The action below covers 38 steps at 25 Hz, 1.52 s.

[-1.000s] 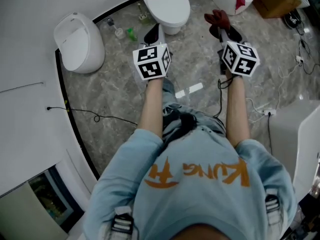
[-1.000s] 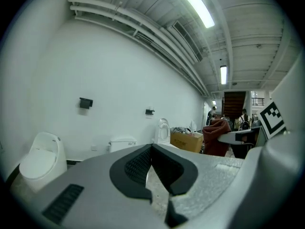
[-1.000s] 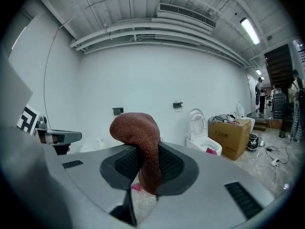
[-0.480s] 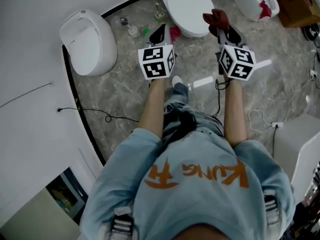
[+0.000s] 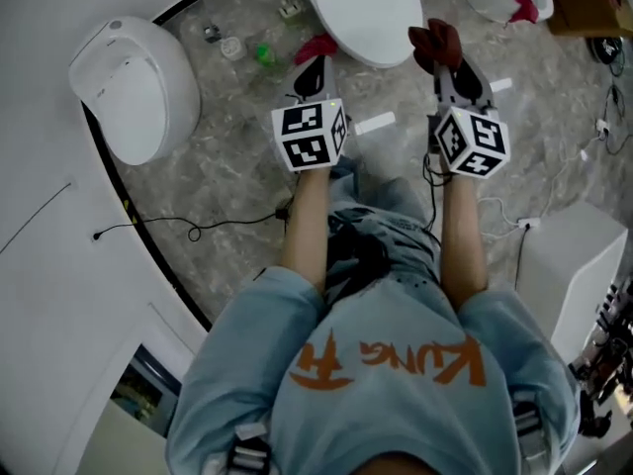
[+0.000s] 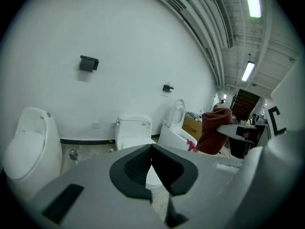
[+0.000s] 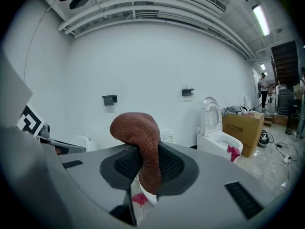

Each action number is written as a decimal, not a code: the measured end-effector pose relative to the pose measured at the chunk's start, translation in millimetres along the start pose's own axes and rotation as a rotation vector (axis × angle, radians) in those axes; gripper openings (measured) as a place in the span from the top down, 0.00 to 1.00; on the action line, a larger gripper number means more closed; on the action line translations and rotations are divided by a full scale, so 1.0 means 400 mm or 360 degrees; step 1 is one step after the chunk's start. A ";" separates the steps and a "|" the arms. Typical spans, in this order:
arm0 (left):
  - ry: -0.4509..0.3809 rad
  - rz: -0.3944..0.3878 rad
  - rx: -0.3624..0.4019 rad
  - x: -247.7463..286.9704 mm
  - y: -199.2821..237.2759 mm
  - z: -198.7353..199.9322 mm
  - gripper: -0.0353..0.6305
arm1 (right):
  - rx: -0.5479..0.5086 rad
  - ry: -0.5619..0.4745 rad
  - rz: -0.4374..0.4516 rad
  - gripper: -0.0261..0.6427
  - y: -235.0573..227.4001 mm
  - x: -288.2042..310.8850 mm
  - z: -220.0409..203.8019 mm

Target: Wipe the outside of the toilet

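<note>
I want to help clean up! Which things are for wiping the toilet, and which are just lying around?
For the job: brown cloth, clamped in the right gripper; white toilet with its lid down, straight ahead.
Just lying about: pink rag beside the toilet; small bottles on the floor; black cable; cardboard box.

The toilet [image 5: 366, 8] is white, the cloth [image 7: 141, 147] rust-brown, the floor [image 5: 232, 161] grey-veined.
</note>
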<state>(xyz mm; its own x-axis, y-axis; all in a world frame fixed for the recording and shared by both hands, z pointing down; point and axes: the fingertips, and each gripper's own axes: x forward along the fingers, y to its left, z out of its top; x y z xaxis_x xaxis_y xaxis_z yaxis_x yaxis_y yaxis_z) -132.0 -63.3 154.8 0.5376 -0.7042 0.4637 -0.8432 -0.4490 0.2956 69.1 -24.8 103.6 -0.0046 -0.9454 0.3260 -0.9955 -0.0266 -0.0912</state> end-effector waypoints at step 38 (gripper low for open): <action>0.0470 0.0132 -0.0236 0.369 0.279 -0.706 0.95 | 0.0171 0.0524 0.0425 0.84 0.185 0.437 -0.912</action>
<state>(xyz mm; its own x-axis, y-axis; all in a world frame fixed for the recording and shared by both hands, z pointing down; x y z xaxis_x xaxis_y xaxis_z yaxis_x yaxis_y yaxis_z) -146.7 -62.1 492.2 0.4620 -0.5358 0.7067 -0.8867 -0.2965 0.3548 -40.1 -73.4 497.2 -0.3077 -0.7703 0.5586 -0.9399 0.1547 -0.3045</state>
